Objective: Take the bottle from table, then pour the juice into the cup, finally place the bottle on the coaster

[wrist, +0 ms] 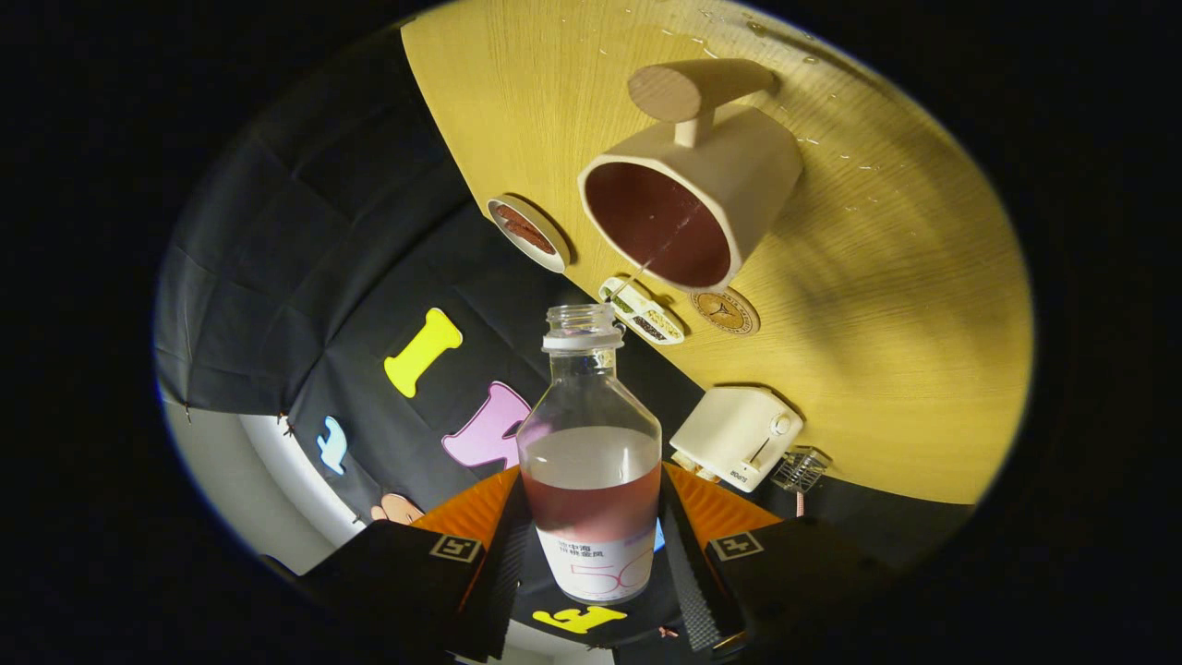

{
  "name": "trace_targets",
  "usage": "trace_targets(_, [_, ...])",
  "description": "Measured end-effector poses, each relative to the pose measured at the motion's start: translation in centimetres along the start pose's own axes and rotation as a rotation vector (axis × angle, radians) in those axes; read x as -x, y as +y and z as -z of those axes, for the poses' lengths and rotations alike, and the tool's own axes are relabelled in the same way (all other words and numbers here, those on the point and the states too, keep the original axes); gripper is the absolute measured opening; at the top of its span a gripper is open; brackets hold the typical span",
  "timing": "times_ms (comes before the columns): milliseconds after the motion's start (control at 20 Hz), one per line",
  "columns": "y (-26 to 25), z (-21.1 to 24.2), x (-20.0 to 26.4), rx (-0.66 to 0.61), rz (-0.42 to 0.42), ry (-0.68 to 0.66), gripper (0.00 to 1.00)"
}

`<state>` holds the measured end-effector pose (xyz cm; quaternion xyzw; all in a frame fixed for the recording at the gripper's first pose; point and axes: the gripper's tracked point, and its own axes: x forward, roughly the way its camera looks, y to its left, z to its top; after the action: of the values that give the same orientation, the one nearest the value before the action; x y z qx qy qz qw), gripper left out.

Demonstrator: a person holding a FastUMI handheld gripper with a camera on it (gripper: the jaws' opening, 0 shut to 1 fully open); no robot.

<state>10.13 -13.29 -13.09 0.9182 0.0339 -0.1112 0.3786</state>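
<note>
A clear, uncapped plastic bottle point(591, 462) of reddish juice at lower centre streams into the cream ceramic cup point(688, 199) at upper centre, just above the round brown coaster point(725, 311).

The bottle point(591, 462) base sits hidden between the jaws; its label print is unreadably small.

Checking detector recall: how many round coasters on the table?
1: the coaster lies beside the cup, beyond the bottle held in the gripper. The cup may hide others.

Wooden table point(886, 277), black cloth wall point(305, 240).
</note>
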Motion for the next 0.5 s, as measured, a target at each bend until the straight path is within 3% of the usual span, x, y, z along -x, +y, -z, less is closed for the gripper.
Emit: trace_targets(500, [0.74, 0.53, -0.08, -0.019, -0.011, -0.016, 0.74])
